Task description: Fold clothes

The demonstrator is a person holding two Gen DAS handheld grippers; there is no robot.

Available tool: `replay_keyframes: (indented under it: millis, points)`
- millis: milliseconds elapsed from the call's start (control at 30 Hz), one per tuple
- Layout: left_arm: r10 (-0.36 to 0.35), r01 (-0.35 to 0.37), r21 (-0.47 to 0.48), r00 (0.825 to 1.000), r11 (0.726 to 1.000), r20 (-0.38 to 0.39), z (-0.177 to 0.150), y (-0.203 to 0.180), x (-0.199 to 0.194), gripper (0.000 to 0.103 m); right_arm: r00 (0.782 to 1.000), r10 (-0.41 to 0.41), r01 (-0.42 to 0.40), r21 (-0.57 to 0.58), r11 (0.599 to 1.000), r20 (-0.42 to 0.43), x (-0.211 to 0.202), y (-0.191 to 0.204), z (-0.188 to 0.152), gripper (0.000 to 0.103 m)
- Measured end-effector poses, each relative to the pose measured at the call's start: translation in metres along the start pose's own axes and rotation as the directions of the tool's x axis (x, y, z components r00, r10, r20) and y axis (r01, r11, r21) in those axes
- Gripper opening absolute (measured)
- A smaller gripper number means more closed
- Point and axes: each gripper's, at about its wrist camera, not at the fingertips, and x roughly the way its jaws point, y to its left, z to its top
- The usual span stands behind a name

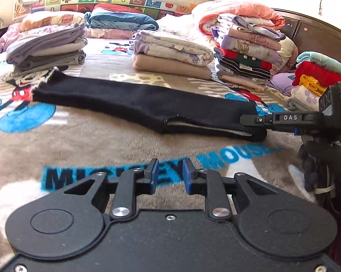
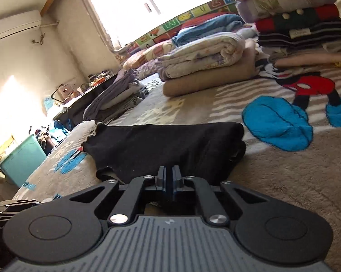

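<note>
My right gripper (image 2: 169, 176) pinches the long black knitted garment (image 1: 134, 104), lying crosswise on the bed (image 1: 107, 140); left gripper (image 1: 169, 173) spread. Folded stacks (image 1: 170, 52) behind.

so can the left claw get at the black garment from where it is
Probably yes. The left claw is open and empty, with only bare blanket between it and the black garment. The right claw holds only the far right end.

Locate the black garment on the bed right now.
The black garment lies mid-bed on the cartoon blanket, before the folded stacks; the right tongs pinch its near end.
</note>
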Motion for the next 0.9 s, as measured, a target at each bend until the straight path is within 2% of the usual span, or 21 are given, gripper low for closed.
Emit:
replay_keyframes:
  millis: [33,133,200,267,300,400,467,500,533,567,600,633,700,800,900]
  points:
    - [0.0,0.0,-0.006,1.0,1.0,-0.003,-0.002,0.002,0.0,0.02,1.0,0.019,-0.019,-0.024,1.0,0.022,-0.005,0.007,0.0,0.033]
    - [-0.004,0.003,-0.022,1.0,1.0,-0.015,-0.005,0.006,0.002,0.02,0.997,0.033,-0.03,-0.045,0.999,0.069,-0.008,0.012,0.004,0.035]
    - [-0.006,0.005,-0.03,1.0,1.0,-0.024,-0.008,0.008,0.003,0.021,0.999,-0.009,0.008,0.016,1.0,0.047,0.001,-0.002,0.007,0.035]
    - [-0.002,0.001,-0.033,0.999,0.999,-0.033,-0.011,0.01,0.006,0.021,1.0,-0.018,0.018,0.114,0.993,-0.003,0.012,-0.021,0.004,0.027]
    - [-0.001,0.0,-0.033,0.999,0.999,-0.035,-0.012,0.01,0.007,0.021,1.0,-0.016,0.017,0.139,0.99,-0.01,0.013,-0.025,0.003,0.018]
    - [-0.005,0.003,-0.039,0.999,0.999,-0.036,-0.012,0.011,0.008,0.024,1.0,-0.007,0.011,0.201,0.98,-0.018,0.013,-0.034,0.001,0.016]
    - [-0.006,0.005,-0.041,0.999,0.999,-0.036,-0.012,0.011,0.008,0.025,0.999,0.014,-0.02,0.175,0.984,0.037,0.003,-0.028,0.002,0.03]
    - [-0.008,0.006,-0.041,0.999,0.999,-0.037,-0.013,0.011,0.008,0.025,0.995,0.036,-0.048,0.138,0.989,0.09,-0.004,-0.021,0.005,0.045]
    - [-0.01,0.009,-0.042,0.999,0.999,-0.038,-0.013,0.011,0.007,0.027,0.99,0.051,-0.065,0.105,0.992,0.131,-0.009,-0.016,0.007,0.056]
    - [-0.014,0.012,-0.042,0.999,0.999,-0.041,-0.013,0.01,0.008,0.029,0.99,0.044,-0.057,0.095,0.994,0.134,-0.007,-0.016,0.01,0.059]
    - [-0.018,0.016,-0.042,0.999,0.999,-0.044,-0.013,0.01,0.008,0.031,0.994,0.022,-0.034,0.122,0.992,0.103,-0.001,-0.022,0.01,0.055]
    - [-0.022,0.02,-0.043,0.999,0.999,-0.046,-0.012,0.009,0.008,0.036,0.998,0.005,-0.017,0.169,0.985,0.069,0.006,-0.031,0.009,0.034]
    - [-0.024,0.021,-0.09,0.999,0.996,-0.035,-0.005,0.014,0.006,0.039,1.0,-0.015,0.011,0.245,0.969,0.017,0.017,-0.046,0.006,0.018]
    - [-0.02,0.018,-0.188,1.0,0.982,-0.005,0.007,0.027,0.002,0.041,0.999,0.008,-0.017,0.264,0.964,0.037,0.016,-0.05,0.003,0.019]
    - [0.027,-0.013,-0.373,0.999,0.928,0.032,0.024,0.064,0.005,0.045,0.998,0.03,-0.046,0.278,0.959,0.058,0.015,-0.052,0.0,0.028]
